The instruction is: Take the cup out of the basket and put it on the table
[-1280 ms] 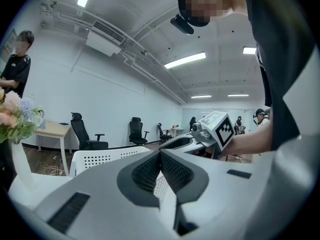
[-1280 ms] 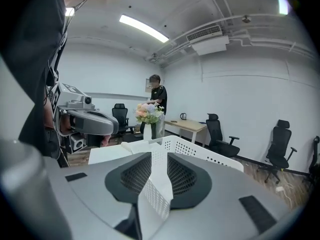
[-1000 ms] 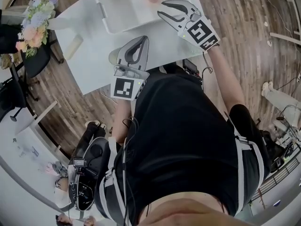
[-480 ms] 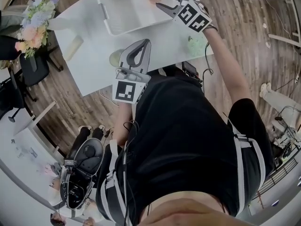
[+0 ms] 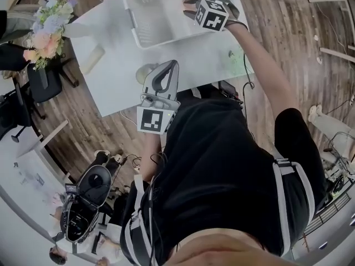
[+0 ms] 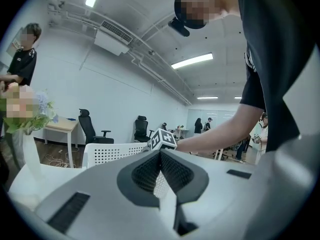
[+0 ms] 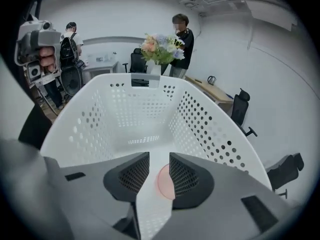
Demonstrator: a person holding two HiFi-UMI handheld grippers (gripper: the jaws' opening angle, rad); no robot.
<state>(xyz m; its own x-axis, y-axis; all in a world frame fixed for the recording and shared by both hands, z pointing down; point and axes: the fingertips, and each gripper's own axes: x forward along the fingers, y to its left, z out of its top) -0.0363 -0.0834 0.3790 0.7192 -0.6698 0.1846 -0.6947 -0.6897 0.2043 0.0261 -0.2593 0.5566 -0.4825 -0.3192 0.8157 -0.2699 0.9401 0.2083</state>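
Our right claw [image 7: 159, 164] hangs narrowly open inside the white perforated plastic basket [image 7: 150, 109], framing the small pink plastic cup [image 7: 164, 182]. The cup looks light and slick, so we'd pinch across its rim. Our left claw [image 6: 161, 156] is closed and empty.

Basket [image 5: 161, 15] white, punched with round holes; cup [image 7: 163, 181] translucent pink. Table [image 5: 183, 54] white, floor [image 5: 83, 110] brown wood grain. Left gripper [image 5: 173, 64] and right gripper [image 7: 159, 156] grey, black mesh pads [image 7: 131, 176], cubes [image 5: 211, 14] black-and-white squares.

Wood floor [image 5: 310, 54]; white walls [image 6: 115, 94]; black office chairs [image 6: 89, 126]; strip lights [image 6: 192, 60].
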